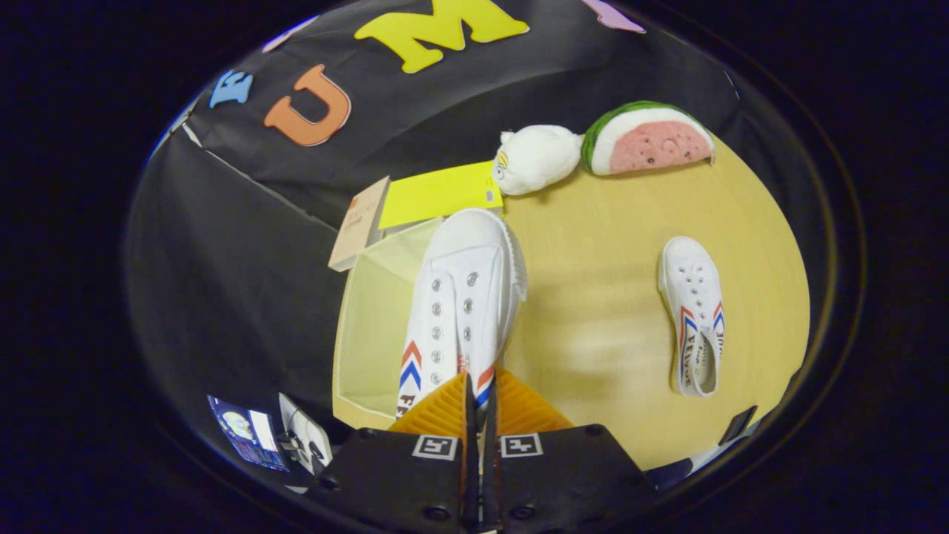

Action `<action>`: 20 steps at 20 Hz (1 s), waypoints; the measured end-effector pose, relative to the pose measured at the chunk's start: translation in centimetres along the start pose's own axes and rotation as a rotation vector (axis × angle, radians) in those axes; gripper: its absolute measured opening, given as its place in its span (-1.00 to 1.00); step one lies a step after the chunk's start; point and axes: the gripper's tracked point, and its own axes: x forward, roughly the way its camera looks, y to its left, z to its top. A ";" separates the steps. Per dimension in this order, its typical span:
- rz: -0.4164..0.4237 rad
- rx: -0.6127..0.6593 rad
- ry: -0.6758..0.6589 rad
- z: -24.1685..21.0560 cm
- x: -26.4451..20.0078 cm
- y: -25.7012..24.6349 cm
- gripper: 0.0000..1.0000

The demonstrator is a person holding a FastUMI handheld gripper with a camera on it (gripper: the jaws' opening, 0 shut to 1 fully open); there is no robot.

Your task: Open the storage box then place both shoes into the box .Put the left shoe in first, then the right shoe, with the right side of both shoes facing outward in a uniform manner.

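Observation:
My gripper [480,393] is shut on the heel end of a white canvas shoe [463,297] with red and blue chevrons. The shoe hangs toe-forward, lifted over the right edge of the open pale-yellow storage box [371,319], whose yellow lid [437,194] stands up at the far side. A second matching white shoe [693,315] lies on the yellow table [608,297] to the right of my fingers, toe pointing away, its opening toward me.
A white plush toy [535,157] and a watermelon-slice plush [646,138] lie at the table's far edge. A tan cardboard piece [359,222] leans beside the box lid. Papers and a cable [267,430] lie low at the left of my fingers.

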 end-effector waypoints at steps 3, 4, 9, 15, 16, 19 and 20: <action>0.011 -0.026 0.011 -0.6 1.7 3.9 -0.86; 0.007 -0.037 0.027 -1.0 2.5 4.9 -0.86; 0.012 -0.052 0.004 -0.1 7.3 9.9 -0.85; -0.043 -0.065 0.015 -0.3 12.9 11.0 -0.85; -0.066 -0.069 0.028 -0.8 13.8 10.8 -0.85; -0.065 -0.062 0.068 -1.8 16.6 11.0 -0.85; -0.069 -0.056 0.082 -2.2 17.3 11.1 -0.85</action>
